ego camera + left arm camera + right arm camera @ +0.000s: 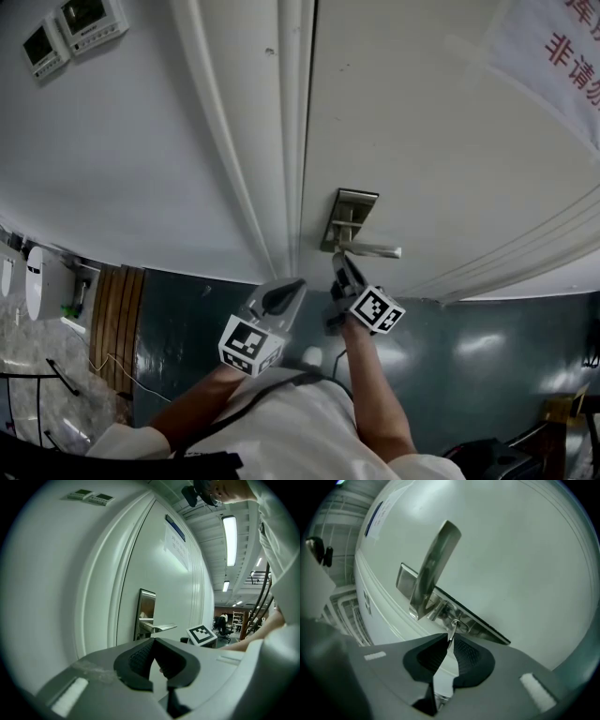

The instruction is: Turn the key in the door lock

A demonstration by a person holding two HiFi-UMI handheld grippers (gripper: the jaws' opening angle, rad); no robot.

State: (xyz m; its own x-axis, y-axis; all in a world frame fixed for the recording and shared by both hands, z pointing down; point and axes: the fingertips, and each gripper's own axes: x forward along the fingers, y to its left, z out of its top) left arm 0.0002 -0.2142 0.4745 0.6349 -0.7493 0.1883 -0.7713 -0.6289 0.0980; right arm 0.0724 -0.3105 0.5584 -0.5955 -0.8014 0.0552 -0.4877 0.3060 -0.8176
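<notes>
Right gripper [449,642], with your left gripper [285,296] clenched empty at nine o'clock beside it, pinches the key [453,629] at twelve o'clock, seated in the lock plate [407,582] under the handle [436,564] at eleven. Roll your wrist squarely about the key's shaft; don't pull or bend it.

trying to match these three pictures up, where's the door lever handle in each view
Head view: lever handle just right of centre, pointing right.
Left gripper view: lever handle near the centre, small, pointing right.
Right gripper view: lever handle large, upper centre, slanting up above the key.
Shared landmark: the metal backplate behind the handle shows in all three views.
</notes>
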